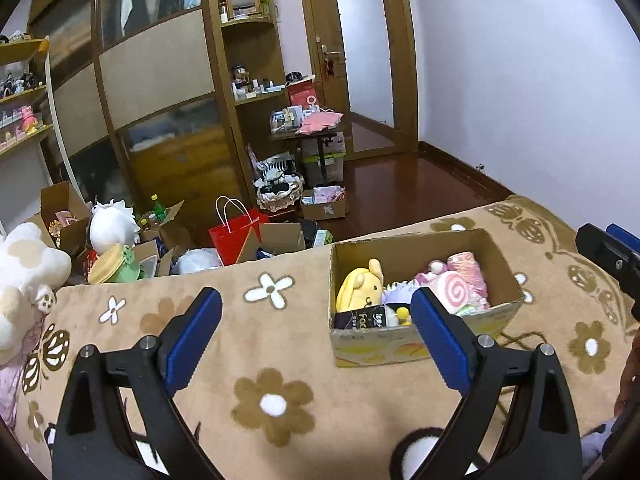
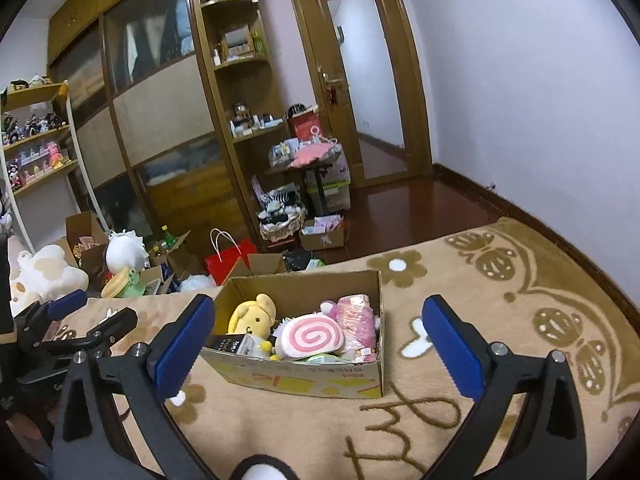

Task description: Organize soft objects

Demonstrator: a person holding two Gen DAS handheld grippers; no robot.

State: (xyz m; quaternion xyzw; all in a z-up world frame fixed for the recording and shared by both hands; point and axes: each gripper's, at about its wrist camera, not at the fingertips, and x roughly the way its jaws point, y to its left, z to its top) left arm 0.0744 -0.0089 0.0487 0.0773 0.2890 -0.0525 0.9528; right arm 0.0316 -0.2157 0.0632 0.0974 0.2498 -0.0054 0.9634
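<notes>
Right wrist: cardboard box [image 2: 304,376] of plush toys [image 2: 310,340]

The left gripper [image 1: 316,312] hangs over the flowered blanket [image 1: 256,344], jaws spread wide with nothing between them. Just beyond the right jaw sits a cardboard box [image 1: 424,340] holding a yellow plush [image 1: 360,286] and a pink swirl cushion [image 1: 456,290].
</notes>
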